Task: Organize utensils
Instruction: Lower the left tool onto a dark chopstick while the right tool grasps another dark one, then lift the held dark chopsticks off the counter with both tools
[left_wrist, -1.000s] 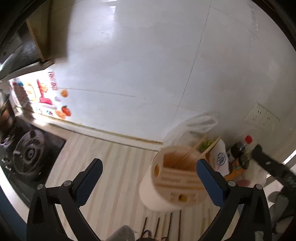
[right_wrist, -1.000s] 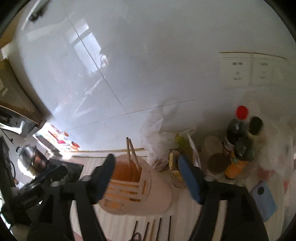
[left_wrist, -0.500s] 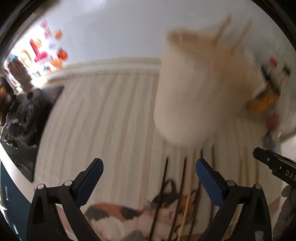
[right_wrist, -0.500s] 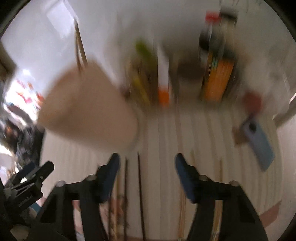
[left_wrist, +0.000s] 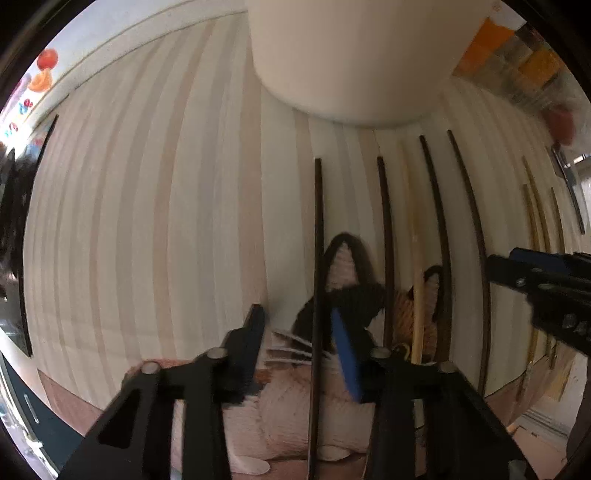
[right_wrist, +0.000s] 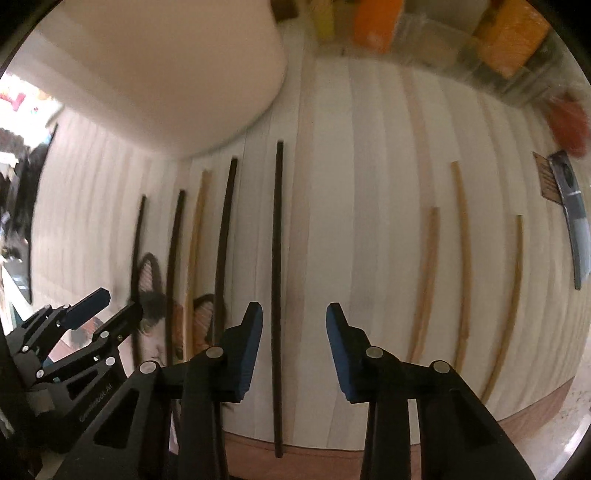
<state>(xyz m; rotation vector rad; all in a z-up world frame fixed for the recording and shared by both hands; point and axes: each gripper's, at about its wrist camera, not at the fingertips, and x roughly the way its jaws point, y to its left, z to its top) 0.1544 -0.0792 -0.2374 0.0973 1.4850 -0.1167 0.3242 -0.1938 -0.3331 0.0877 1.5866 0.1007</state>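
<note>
Both hand-held grippers are pointed straight down at a striped mat (right_wrist: 369, 221) spread on the surface.

The left hand-held gripper (left_wrist: 301, 332) is seen low over the mat's near edge, where a cat picture (left_wrist: 343, 280) is printed. Its jaws are closing and stand narrow, with a dark chopstick (left_wrist: 317, 258) running lengthwise between them. The blue pad (left_wrist: 343, 354) of one finger lies just beside the stick; whether either pad presses on it cannot be told. In the right wrist view this gripper (right_wrist: 99, 306) is seen at the left edge, tilted in over the leftmost sticks.

The right hand-held gripper (right_wrist: 293, 332) is held further right over the same mat, near its front edge. Its jaws are closing too, but a clear gap is left on both sides of another dark chopstick (right_wrist: 277, 277) that lies between the fingers; the pads are not touching it. In the left wrist view the right gripper (left_wrist: 546, 280) shows at the right margin.

The chopsticks are laid out side by side on the mat, roughly parallel to its stripes: dark ones and one pale stick (right_wrist: 195, 251) to the left, three light wooden chopsticks (right_wrist: 461, 258) well apart to the right. A cream utensil holder (right_wrist: 166, 74) stands on the mat beyond the far ends of the dark sticks. Blurred bottles (right_wrist: 509, 37) are ranged behind it.
</note>
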